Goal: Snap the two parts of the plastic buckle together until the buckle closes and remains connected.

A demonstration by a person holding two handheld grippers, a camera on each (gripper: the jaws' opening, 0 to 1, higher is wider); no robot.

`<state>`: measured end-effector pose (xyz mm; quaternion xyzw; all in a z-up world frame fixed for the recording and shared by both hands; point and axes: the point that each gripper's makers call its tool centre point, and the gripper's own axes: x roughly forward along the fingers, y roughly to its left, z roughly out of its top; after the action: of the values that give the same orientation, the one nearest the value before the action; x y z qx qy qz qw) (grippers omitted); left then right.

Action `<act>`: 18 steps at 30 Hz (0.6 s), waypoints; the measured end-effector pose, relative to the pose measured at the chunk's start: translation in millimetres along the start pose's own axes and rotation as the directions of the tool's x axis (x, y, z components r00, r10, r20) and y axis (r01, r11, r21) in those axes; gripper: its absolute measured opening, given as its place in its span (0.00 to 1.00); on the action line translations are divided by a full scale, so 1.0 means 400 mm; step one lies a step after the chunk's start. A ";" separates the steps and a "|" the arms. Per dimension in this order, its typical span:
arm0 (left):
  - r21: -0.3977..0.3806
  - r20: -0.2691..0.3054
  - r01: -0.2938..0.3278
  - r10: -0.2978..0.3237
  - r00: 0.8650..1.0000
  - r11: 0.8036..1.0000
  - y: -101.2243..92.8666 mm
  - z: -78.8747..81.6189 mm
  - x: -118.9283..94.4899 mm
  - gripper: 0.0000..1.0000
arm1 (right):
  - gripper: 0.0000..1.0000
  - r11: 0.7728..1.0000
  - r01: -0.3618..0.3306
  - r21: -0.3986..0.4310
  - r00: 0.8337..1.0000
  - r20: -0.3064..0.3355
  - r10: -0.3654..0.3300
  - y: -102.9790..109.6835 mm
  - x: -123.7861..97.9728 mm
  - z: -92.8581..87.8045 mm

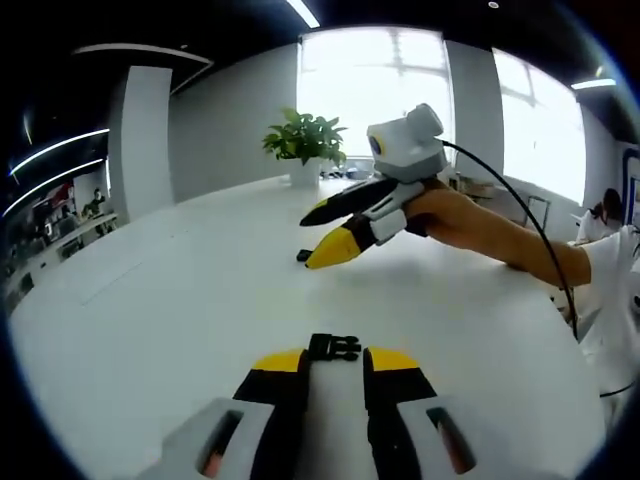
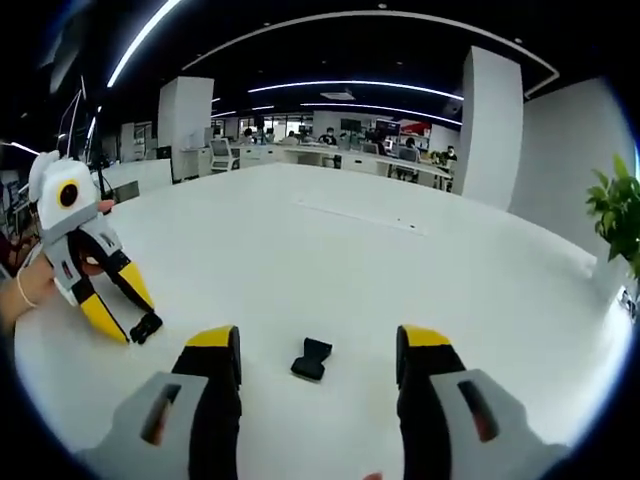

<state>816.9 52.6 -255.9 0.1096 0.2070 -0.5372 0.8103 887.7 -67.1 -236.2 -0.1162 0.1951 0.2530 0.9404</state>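
Nearest in the left gripper view, left gripper point(image 1: 337, 360) with black jaws capped in rounded yellow tips, bracketing the first buckle half point(image 1: 335, 347), a small black moulded plastic piece with a notched, pronged outline. Cannot tell whether clenched on it or merely framing it, since the tips sit just beside its ends. In the right gripper view, right gripper point(image 2: 320, 340) released, jaws spread wide, with the second buckle half point(image 2: 312, 358) lying loose on the table point(image 2: 400, 260) between them, touching neither tip: a short, dark, bow-shaped block, glossy-looking. Table white, smooth and matte, offering little friction. Likely risks: closing on the loose half off-centre and skidding it across the slick surface; pinching hard plastic between hard tips and squirting it out; meeting the halves tilted or reversed so the prongs jam instead of clicking; lifting either piece out of sight. Farther left in that view, the same left gripper point(image 2: 130, 320) near a hand. Far off, a leafy green plant point(image 1: 305, 140) in a white pot, then bright windows.
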 end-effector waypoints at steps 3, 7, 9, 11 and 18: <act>0.000 -0.001 0.000 0.000 1.000 1.000 0.002 0.001 -0.001 0.21 | 0.62 1.000 -0.002 0.002 1.000 -0.009 0.002 0.002 0.001 -0.004; -0.002 -0.002 0.000 0.000 1.000 1.000 0.005 0.002 -0.002 0.21 | 0.60 1.000 -0.012 0.003 1.000 -0.014 0.012 0.009 0.004 -0.009; -0.002 -0.003 -0.001 0.001 1.000 1.000 0.008 0.002 -0.003 0.21 | 0.59 1.000 -0.020 0.003 1.000 -0.022 0.020 0.015 0.007 -0.015; -0.005 -0.003 -0.002 0.002 1.000 1.000 0.007 0.002 -0.004 0.21 | 0.57 1.000 -0.027 0.001 0.999 -0.026 0.027 0.019 0.008 -0.018; -0.017 -0.004 -0.006 0.006 1.000 1.000 0.009 0.001 -0.007 0.20 | 0.50 0.999 -0.047 -0.007 0.999 -0.018 0.047 0.029 0.009 -0.016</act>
<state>819.5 56.2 -254.7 0.1045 0.2130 -0.5329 0.8122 882.7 -57.7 -244.8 -0.1176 0.2050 0.2747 0.9321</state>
